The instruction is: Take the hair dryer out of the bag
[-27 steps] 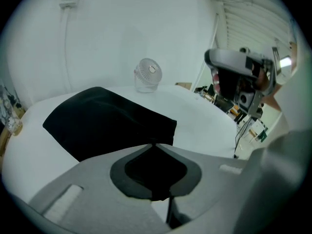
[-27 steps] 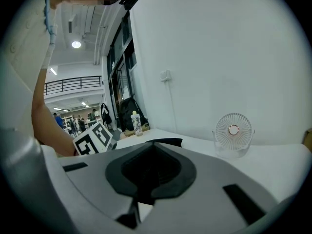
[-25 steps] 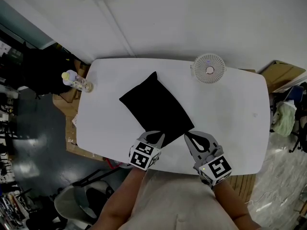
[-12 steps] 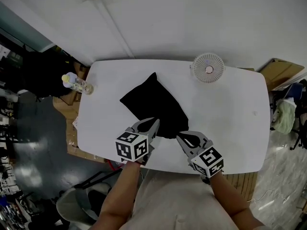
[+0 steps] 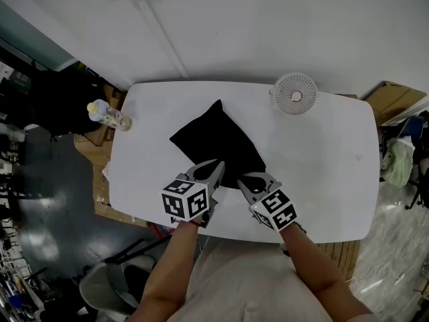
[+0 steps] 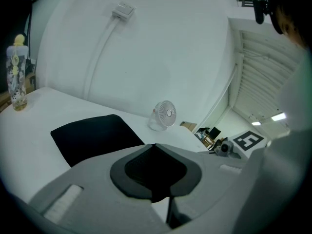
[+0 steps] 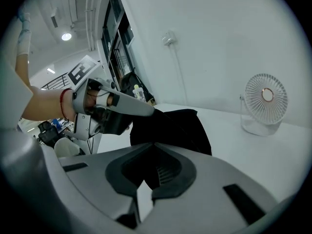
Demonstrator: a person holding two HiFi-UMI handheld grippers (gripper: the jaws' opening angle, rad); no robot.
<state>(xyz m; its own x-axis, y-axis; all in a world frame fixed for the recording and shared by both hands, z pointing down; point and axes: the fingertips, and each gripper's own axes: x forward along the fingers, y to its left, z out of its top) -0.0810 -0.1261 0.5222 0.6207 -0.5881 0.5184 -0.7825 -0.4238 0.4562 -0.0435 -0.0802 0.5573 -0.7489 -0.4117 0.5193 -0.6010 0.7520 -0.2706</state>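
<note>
A flat black bag (image 5: 214, 139) lies askew on the white table (image 5: 322, 159); it also shows in the left gripper view (image 6: 92, 135) and the right gripper view (image 7: 180, 126). No hair dryer is visible outside the bag. My left gripper (image 5: 216, 168) is at the bag's near edge, shut on the fabric there. Seen from the right gripper view, that left gripper (image 7: 148, 112) holds the bag's edge raised off the table. My right gripper (image 5: 242, 180) hovers shut just right of it, by the bag's near corner, with nothing between its jaws (image 7: 151, 147).
A small white fan (image 5: 293, 94) stands at the table's far right. A clear bottle with a yellow cap (image 5: 106, 115) stands at the far left corner. Cardboard boxes (image 5: 392, 102) lie on the floor to the right, and a chair (image 5: 107, 280) is at the lower left.
The left gripper has lifted and rolled at the bag's near edge, drawing the fabric up. The right gripper has come down and leftward, closer to the left one.
</note>
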